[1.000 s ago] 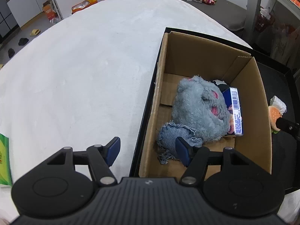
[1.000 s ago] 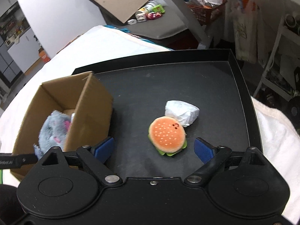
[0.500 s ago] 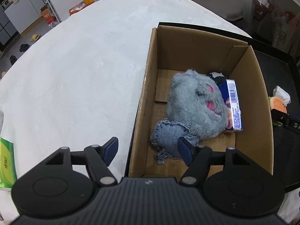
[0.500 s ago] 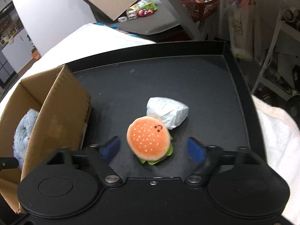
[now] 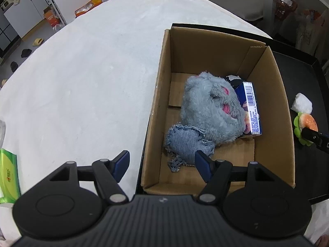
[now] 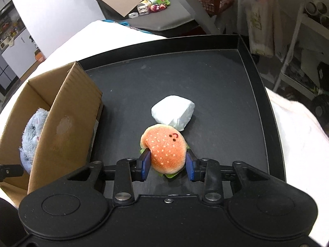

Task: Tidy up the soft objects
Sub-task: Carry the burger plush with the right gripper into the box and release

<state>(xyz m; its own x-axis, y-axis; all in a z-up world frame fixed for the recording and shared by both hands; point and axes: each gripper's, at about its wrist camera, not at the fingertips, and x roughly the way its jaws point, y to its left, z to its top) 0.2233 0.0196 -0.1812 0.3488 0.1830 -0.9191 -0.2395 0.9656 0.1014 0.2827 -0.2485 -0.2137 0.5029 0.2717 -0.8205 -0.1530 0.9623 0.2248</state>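
A plush burger point(image 6: 165, 150) lies on the black tray point(image 6: 236, 94); my right gripper point(image 6: 167, 165) is shut on it, blue pads pressing both its sides. It also shows in the left wrist view point(image 5: 306, 126) at the right edge. A white wrapped bundle point(image 6: 173, 113) lies just behind the burger. The cardboard box point(image 5: 273, 111) holds a grey plush toy point(image 5: 209, 109), a denim scrap point(image 5: 187, 140) and a blue packet point(image 5: 251, 109). My left gripper point(image 5: 162, 165) is open and empty, above the box's near left wall.
The box point(image 6: 61, 123) stands on the tray's left part. A white cloth point(image 5: 82, 78) covers the table left of the box. A green packet point(image 5: 8, 177) lies at the near left edge. Shelves and a chair leg stand beyond the tray.
My right gripper moved forward and closed on the plush burger. My left gripper shifted slightly over the box's near left wall and stayed open.
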